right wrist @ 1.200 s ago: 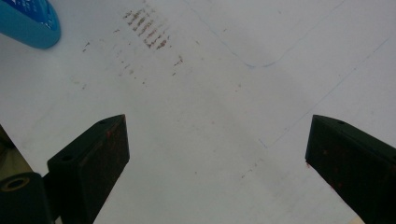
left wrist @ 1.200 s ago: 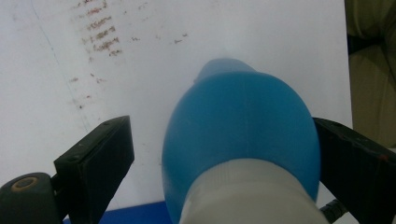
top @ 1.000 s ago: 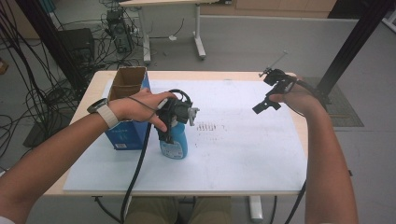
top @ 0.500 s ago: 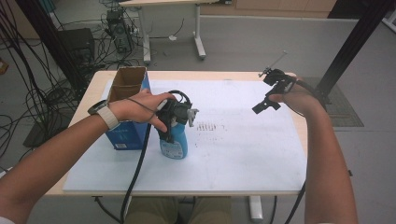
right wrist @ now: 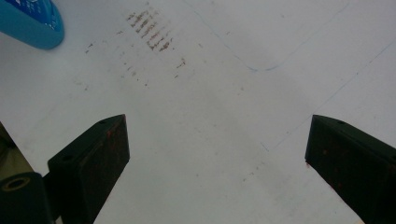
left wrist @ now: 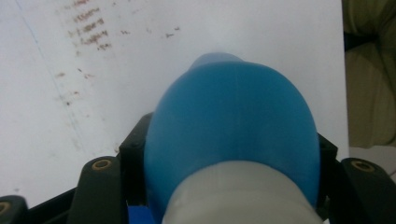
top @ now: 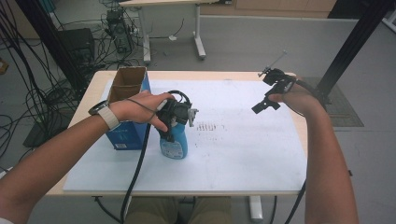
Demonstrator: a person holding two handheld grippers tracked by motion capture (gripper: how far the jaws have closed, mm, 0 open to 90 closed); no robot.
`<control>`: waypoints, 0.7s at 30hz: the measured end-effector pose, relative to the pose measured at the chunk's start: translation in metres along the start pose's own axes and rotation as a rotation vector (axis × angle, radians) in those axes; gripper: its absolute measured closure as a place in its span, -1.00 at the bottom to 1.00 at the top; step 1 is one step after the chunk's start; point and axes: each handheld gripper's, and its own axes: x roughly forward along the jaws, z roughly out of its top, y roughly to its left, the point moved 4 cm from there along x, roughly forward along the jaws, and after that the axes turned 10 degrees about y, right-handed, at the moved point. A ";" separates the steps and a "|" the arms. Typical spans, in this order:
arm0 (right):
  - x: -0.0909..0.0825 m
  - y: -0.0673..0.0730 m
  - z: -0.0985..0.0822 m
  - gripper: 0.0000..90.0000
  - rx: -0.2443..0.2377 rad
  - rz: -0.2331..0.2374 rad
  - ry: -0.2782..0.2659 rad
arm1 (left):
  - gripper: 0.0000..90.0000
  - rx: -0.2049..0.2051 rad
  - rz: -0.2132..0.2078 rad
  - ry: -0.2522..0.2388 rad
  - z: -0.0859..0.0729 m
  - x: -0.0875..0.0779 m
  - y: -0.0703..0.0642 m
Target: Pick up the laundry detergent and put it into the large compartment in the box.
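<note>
High view: upright blue bottle (top: pixel 174 144)

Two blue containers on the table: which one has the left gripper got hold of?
The blue bottle, standing just right of the open-topped blue box. The left gripper has just closed its fingers around the bottle's top; the box stands untouched.

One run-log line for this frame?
left gripper: just closed on blue bottle | right gripper: open, above white mat | box: beside bottle
</note>
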 end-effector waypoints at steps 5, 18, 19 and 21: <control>-0.001 0.001 0.000 -0.86 -0.004 -0.002 -0.003 | -0.15 0.003 -0.005 0.007 0.001 0.000 0.001; -0.003 0.002 0.000 -0.86 -0.007 -0.003 -0.003 | -0.15 0.008 0.004 0.005 0.001 -0.001 -0.002; -0.003 0.002 0.000 -0.86 -0.005 -0.002 -0.004 | -0.15 0.008 0.005 0.005 0.001 -0.001 -0.002; -0.003 0.002 0.000 -0.86 -0.005 -0.003 -0.005 | -0.15 0.005 0.004 0.004 0.001 -0.001 -0.002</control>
